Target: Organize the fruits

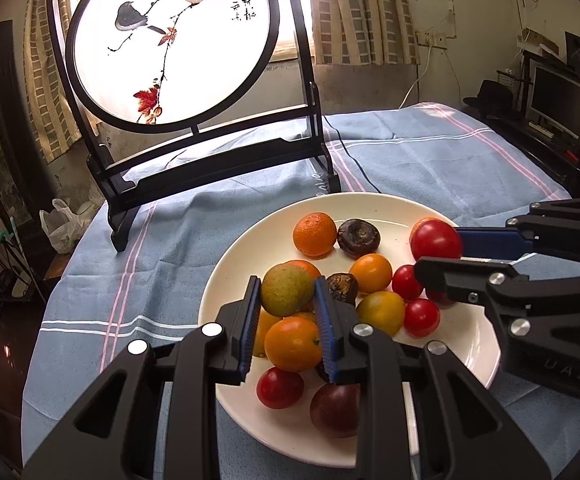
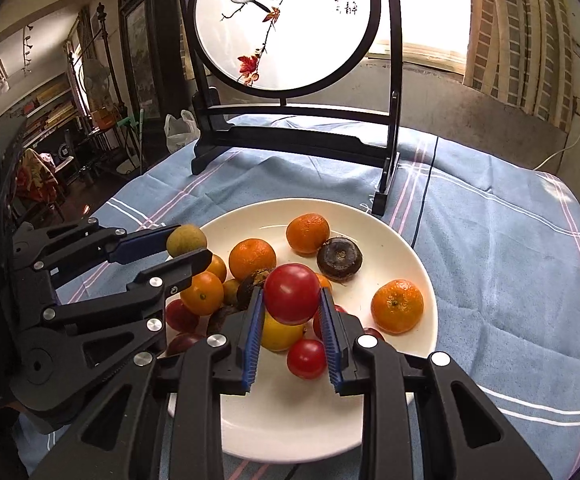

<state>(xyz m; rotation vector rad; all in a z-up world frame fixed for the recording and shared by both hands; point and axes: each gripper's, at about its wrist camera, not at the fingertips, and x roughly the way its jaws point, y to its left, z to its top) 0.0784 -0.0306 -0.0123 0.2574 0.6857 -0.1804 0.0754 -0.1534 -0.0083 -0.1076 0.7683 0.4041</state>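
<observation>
A white plate on the blue cloth holds several fruits: mandarins, small oranges, red tomatoes and dark brown ones. My left gripper is shut on a greenish-brown round fruit, held above the plate's left side; the right wrist view shows that fruit at the left gripper's tips. My right gripper is shut on a red tomato, lifted over the plate. In the left wrist view the same tomato sits at the right gripper's tips, over the plate's right side.
A black-framed round screen painted with birds stands on the cloth behind the plate, its foot close to the far rim. A dark cable runs across the blue striped tablecloth. A white bag lies beyond the table's left edge.
</observation>
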